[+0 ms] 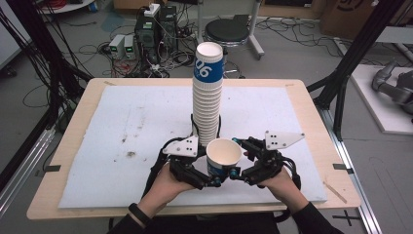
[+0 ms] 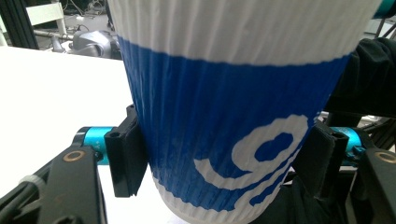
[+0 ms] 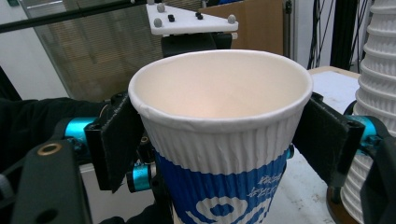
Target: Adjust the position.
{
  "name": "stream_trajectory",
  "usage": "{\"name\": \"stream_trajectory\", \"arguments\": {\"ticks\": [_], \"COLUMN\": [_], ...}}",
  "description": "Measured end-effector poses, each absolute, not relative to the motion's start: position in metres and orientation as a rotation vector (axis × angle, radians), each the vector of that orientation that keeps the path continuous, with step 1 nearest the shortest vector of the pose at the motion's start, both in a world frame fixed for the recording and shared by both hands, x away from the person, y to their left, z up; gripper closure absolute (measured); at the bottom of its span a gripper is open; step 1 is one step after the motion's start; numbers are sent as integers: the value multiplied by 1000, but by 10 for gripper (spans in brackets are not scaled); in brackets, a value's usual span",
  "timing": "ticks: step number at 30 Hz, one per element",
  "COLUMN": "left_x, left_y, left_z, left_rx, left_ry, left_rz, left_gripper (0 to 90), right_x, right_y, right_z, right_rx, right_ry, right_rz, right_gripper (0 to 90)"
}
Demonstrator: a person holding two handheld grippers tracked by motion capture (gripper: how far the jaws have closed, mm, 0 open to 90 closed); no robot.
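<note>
Currently, your left gripper point(image 1: 214, 181) is clamped on the lower blue band of the paper cup point(image 1: 223, 157); its own view shows both pads pressed against the ribbed wall point(image 2: 224, 140). The cup is held clear of the table point(image 1: 73, 146), just in front of the tall stack of cups point(image 1: 208, 92), between your two hands.

Your right gripper point(image 1: 237, 173) straddles the same cup higher up, near the rim. In its view the left pad point(image 3: 116, 140) sits against the white wall under the rim, while the right pad point(image 3: 327, 140) looks just beside it; I cannot tell from the pictures whether it presses, so treat this grip as unconfirmed.

Handling judgement: the cup point(image 3: 219, 140) is light, thin-walled and easily crushed, stiffest at the rolled rim and at the base. The corrugated sleeve gives fair friction, so it should not slip readily. Take hold on the sleeve with a light squeeze; a hard pinch near the mouth would likely ovalise it.

Orientation: the cup stands nearly upright, mouth up, base down, long axis roughly vertical and close to parallel with the stack.
</note>
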State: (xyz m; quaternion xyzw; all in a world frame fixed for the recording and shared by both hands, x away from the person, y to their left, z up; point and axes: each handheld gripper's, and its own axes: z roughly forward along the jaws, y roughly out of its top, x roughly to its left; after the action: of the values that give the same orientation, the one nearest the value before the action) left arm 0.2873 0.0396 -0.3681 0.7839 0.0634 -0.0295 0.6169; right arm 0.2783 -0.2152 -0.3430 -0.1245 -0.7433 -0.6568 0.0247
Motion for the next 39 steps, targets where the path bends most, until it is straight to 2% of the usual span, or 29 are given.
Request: {"name": "stream_trajectory", "arguments": {"ticks": [14,39], "left_x": [284,284], "left_y": [40,43], "left_z": [-360,-357], "left_rx": [1763,1735], "left_ry": [178,174], "left_rz": [-56,-57], "left_gripper": [224,250], "right_x": [278,276], "right_y": [-213,-210], "right_z": [-343,-344], "right_rx": [-368,-356], "right_ry": [-2317,-2330], "right_rz": [-2032,-2042], "right_gripper": [231,214]}}
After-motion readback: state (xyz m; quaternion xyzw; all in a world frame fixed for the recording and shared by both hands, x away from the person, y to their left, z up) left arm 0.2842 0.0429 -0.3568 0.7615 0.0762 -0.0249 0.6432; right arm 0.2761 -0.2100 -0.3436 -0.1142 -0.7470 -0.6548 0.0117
